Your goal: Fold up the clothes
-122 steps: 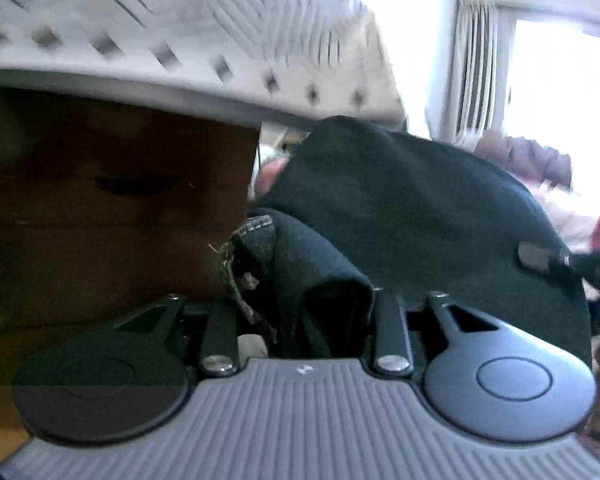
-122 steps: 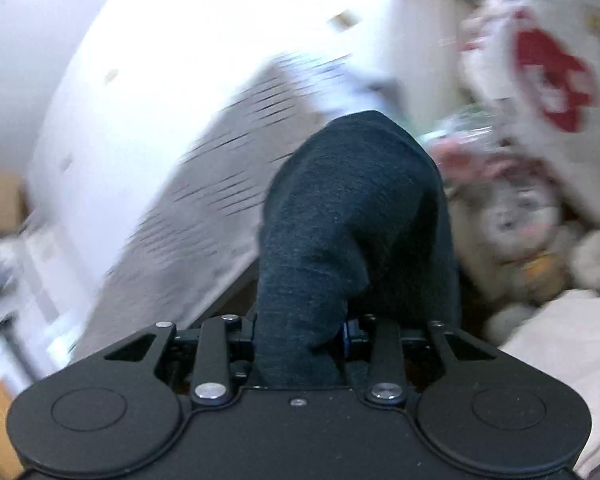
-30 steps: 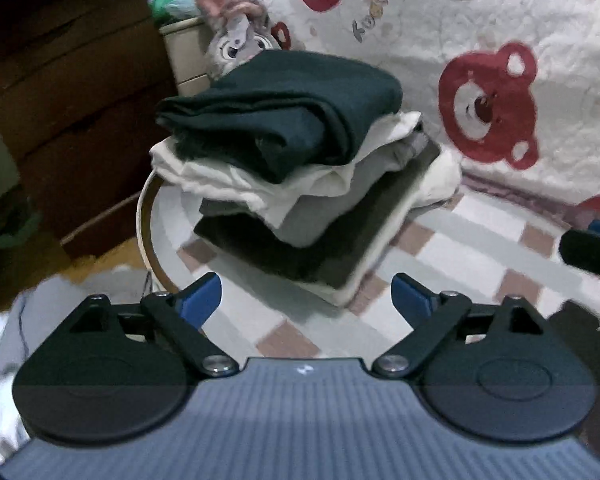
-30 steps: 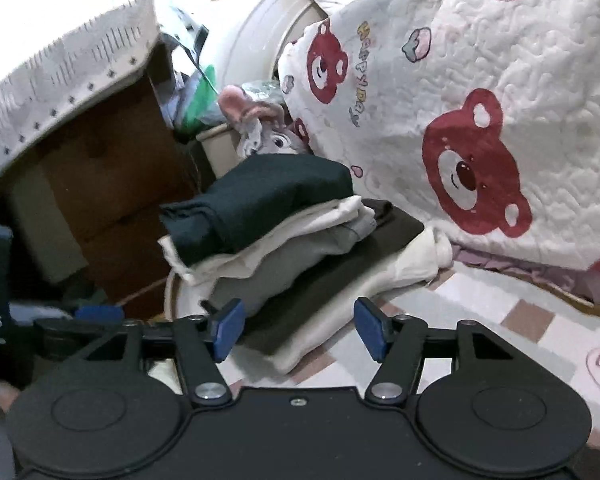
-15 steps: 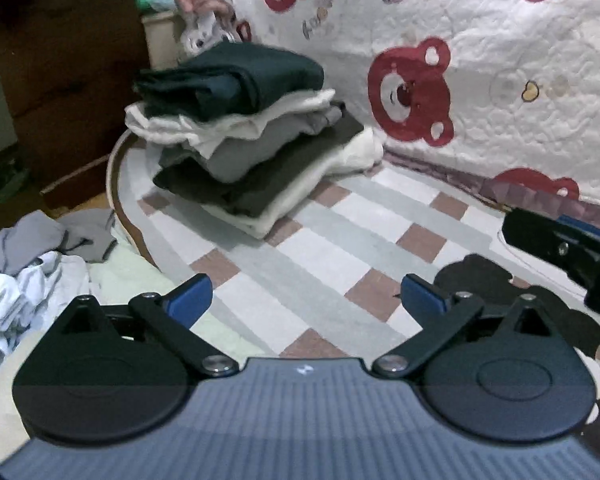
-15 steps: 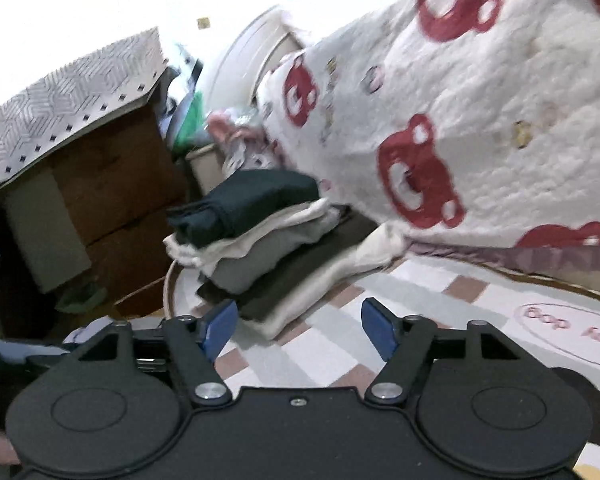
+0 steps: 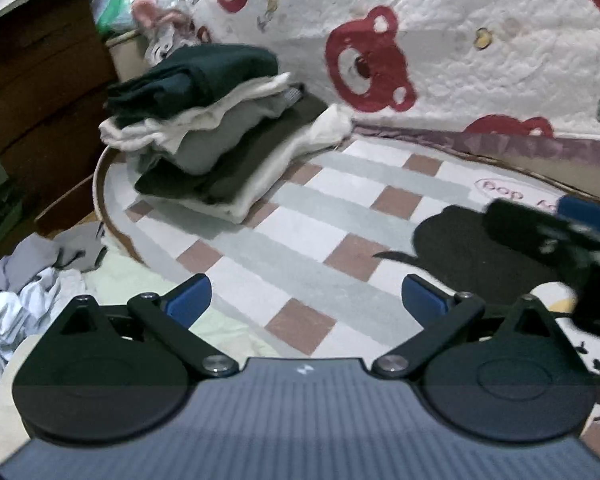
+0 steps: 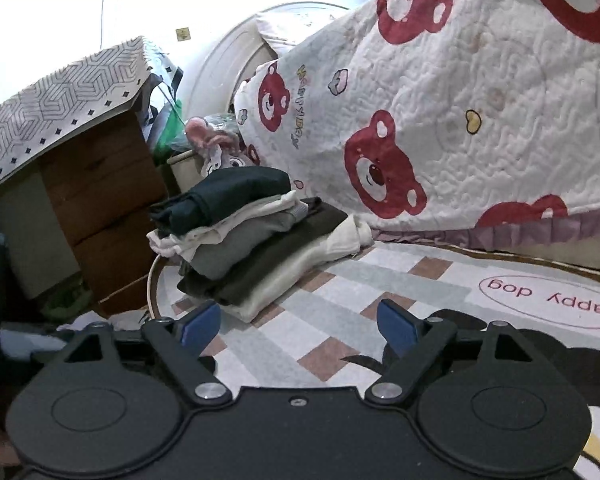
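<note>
Fingers (image 7: 188,298) of the left gripper (image 7: 306,298) are spread wide with nothing between them; the right gripper (image 8: 300,322) is likewise spread and empty. Both hover above the round checked rug (image 7: 340,216).

Edges and clearance: the rug's curved rim runs along the left, just beside a wooden dresser (image 8: 100,200) topped with a patterned cloth (image 8: 52,104). On the far side the rug meets a bear-print quilt (image 8: 480,112) hanging from the bed. Between the grippers and the quilt, the middle of the rug lies bare. In the left wrist view, the right gripper's body enters from the right edge, blurred.

Task item: the stack of folded clothes (image 8: 256,240) sits at the rug's far-left rim, near the dresser. A dark folded garment (image 8: 224,196) lies on top, above cream, grey, dark and cream layers (exact count unclear).

Change from earlier frames: about four seconds ago both grippers were clamped on the dark garment, held in the air. It now rests on the stack, and both grippers have backed away over the past second, so the stack appears farther off.

Unfolded laundry (image 7: 32,280), white and grey, lies heaped off the rug at lower left. A plush toy (image 8: 212,144) sits behind the stack, apparently in a pale bin.
</note>
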Motion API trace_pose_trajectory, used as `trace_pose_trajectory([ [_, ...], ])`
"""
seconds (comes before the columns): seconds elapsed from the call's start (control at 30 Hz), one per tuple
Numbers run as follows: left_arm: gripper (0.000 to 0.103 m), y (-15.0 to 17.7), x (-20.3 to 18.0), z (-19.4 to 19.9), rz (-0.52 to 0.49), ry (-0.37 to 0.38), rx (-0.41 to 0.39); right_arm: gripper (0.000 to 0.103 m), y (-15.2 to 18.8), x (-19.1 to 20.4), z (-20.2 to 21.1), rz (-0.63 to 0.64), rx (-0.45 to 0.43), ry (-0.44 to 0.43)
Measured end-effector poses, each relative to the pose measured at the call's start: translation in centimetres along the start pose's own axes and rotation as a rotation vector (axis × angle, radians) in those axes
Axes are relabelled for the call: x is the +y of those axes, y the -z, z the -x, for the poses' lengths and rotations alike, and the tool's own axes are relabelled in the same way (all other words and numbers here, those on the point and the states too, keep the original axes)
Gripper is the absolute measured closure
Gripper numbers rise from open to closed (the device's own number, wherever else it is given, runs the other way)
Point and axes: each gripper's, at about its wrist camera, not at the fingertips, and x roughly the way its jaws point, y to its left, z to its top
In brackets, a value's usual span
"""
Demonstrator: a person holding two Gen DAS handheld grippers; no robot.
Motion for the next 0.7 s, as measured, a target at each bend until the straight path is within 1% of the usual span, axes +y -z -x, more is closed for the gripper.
trace_pose_trajectory([
  [0.17, 0.000, 0.2, -1.0, 0.5, -0.027, 0.006, -0.007, 0.013, 0.7, -0.5, 0.5, -0.037, -0.009, 0.012],
  [0.33, 0.000, 0.3, -1.3, 0.2, -0.037, -0.001, 0.010, 0.012, 0.6, -0.6, 0.4, -0.071, -0.007, -0.009],
  [0.43, 0.000, 0.4, -1.1, 0.0, -0.022, -0.005, 0.014, 0.011, 0.7, 0.0, 0.3, -0.034, -0.004, -0.009],
  [0.57, 0.000, 0.7, -0.1, -0.9, 0.041, 0.024, 0.036, 0.011, 0.7, 1.0, -0.2, -0.015, -0.022, -0.031],
  [0.7, 0.000, 1.0, 0.5, -1.2, 0.063, 0.012, 0.030, 0.011, 1.3, 1.9, -0.7, 0.007, -0.002, -0.044],
])
